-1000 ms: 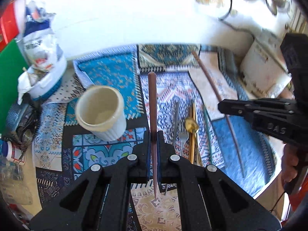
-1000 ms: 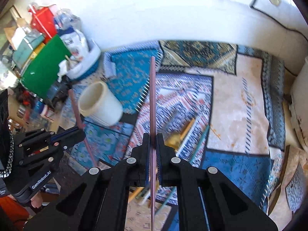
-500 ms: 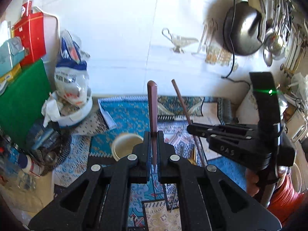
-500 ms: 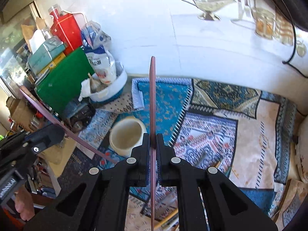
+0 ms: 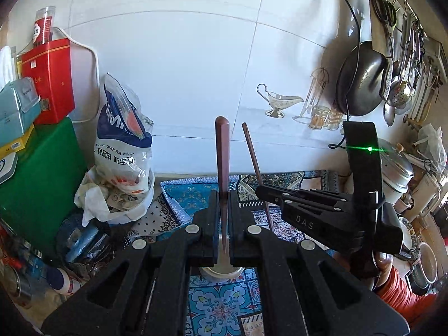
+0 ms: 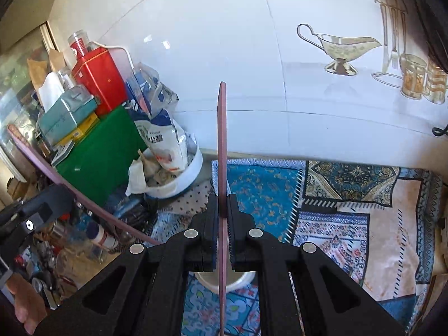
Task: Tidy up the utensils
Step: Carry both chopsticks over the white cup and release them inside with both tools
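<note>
the left tongs [image 5: 223, 218] are clamped on a dark red-brown chopstick [image 5: 222, 151], which stands upright between the two pads, its blunt end pointing up toward the white tiled wall [image 5: 182, 70]. the right tongs [image 6: 222, 218] are clamped in the same way on a second chopstick [image 6: 221, 145], also upright and seen edge-on. in the left wrist view the right tongs [image 5: 261, 191] come in from the right side, with their chopstick [image 5: 253, 156] leaning a little to the left, near the first one but not touching it. below both tongs, mostly hidden behind the fingers, is the rim of a cream cup [image 6: 240, 281] that stands on the patterned cloth [image 6: 350, 218] covering the desk. at the left a white bowl [image 6: 193, 173] holds a plastic bag [image 6: 159, 123], next to a green board [image 6: 103, 151] and a red tin [image 6: 100, 78]. a dark pan [image 5: 361, 84] hangs on the wall at the right.
</note>
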`<state>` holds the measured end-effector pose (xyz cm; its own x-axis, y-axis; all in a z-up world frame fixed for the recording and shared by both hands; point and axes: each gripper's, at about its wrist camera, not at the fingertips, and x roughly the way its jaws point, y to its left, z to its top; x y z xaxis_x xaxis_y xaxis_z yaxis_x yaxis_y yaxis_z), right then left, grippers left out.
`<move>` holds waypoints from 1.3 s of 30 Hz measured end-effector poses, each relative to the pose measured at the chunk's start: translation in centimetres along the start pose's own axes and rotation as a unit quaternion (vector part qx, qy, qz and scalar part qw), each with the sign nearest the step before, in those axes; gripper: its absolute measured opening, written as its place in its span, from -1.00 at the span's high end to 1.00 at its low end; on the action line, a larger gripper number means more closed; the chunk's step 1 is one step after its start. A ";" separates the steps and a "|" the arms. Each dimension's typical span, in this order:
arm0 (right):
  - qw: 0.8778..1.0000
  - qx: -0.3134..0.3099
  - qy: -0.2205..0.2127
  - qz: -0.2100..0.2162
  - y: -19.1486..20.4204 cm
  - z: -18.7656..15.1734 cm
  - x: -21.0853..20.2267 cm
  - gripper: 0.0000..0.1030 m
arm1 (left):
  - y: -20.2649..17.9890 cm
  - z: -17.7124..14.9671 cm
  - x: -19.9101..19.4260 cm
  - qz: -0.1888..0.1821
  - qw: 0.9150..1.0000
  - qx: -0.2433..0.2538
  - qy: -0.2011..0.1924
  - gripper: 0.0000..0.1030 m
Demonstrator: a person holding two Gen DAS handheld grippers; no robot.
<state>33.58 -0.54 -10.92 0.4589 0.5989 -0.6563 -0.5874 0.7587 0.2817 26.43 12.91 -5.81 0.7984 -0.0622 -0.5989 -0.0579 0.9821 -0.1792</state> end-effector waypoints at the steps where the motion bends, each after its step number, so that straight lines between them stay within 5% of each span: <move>1: 1.000 0.003 -0.002 0.000 0.1 0.2 0.5 0.89 | 0.4 0.0 0.3 -0.005 1.000 -0.002 0.004 0.93; 20: 0.998 0.026 0.026 -0.052 -1.4 -1.1 10.1 0.89 | 4.4 -3.2 9.3 -0.039 0.995 -0.022 0.091 0.93; 39: 0.993 -0.008 0.113 -0.036 -1.0 -4.7 9.8 0.89 | 4.9 -4.7 12.3 -0.016 0.988 -0.053 0.144 0.93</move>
<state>35.55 3.36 -20.96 0.3407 0.4688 -0.8150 -0.5695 0.7926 0.2178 33.13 16.13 -17.71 0.5987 -0.1564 -0.7855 -0.1099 0.9554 -0.2741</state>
